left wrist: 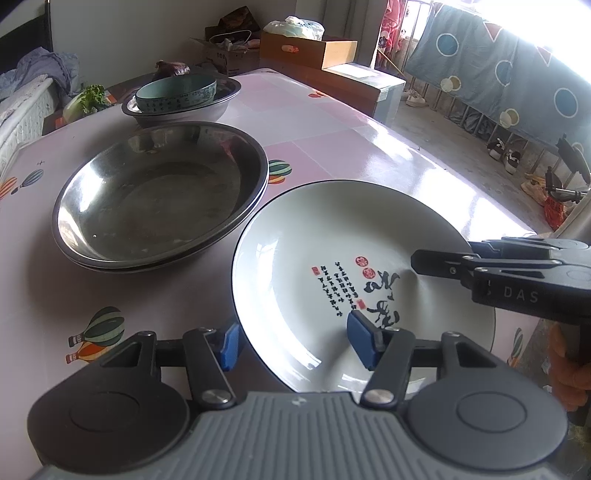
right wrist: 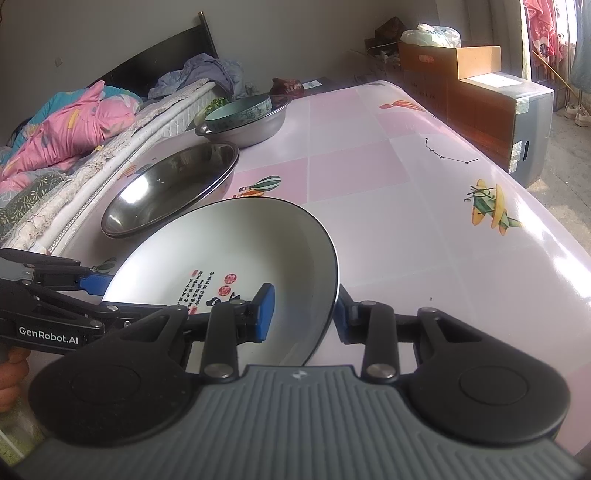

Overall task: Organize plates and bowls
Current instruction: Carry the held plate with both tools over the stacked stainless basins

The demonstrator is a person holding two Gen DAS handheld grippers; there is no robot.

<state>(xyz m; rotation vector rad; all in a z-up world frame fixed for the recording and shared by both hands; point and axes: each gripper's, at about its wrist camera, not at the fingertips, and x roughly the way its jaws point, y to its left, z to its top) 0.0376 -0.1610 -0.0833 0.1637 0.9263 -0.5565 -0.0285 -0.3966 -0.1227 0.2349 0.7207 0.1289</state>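
Obs., plate station.

Left fingers (left wrist: 295, 341): about half open, astride the near-left rim of the white calligraphy plate (left wrist: 332, 258). One blue pad is outside, just beside the black edge. The other is inside over the well, clear of the wall. No grip here.

Right fingers (right wrist: 304, 312): narrow gap, closed on the opposite rim of the same plate. Outer pad is against the underside of the edge and inner pad is on the sloping inside wall. The plate sits at the near edge of the desk (right wrist: 406, 184). From the right wrist view its held side looks slightly raised. I cannot tell whether the far side is off the surface.

Surroundings:
- Two stacked steel plates (left wrist: 159, 192) lie just beyond the white plate on its left. Their rim is very close to it, possibly touching. This is the nearest obstacle.
- Further back is a steel basin (left wrist: 225, 98) with a teal bowl (left wrist: 177, 92) nested inside, well apart from the stack.
- Behind the basin are leafy greens (left wrist: 92, 98) and a dark reddish lump I cannot identify.

Surface: glossy pink-and-white checked cover printed with hot-air balloons. There is strong glare along the right side.

Room:
- A bed (right wrist: 110, 155) runs along the desk's left edge, with a pink quilt (right wrist: 66, 129) and bluish clothes heaped on it.
- Cardboard boxes (left wrist: 306, 51) stand past the far end, with a plastic bag (left wrist: 295, 26) on top.
- To the right, a blue sheet (left wrist: 498, 74) with circles hangs on a rack.
- Shoes (left wrist: 506, 155) are on the floor below the sheet.
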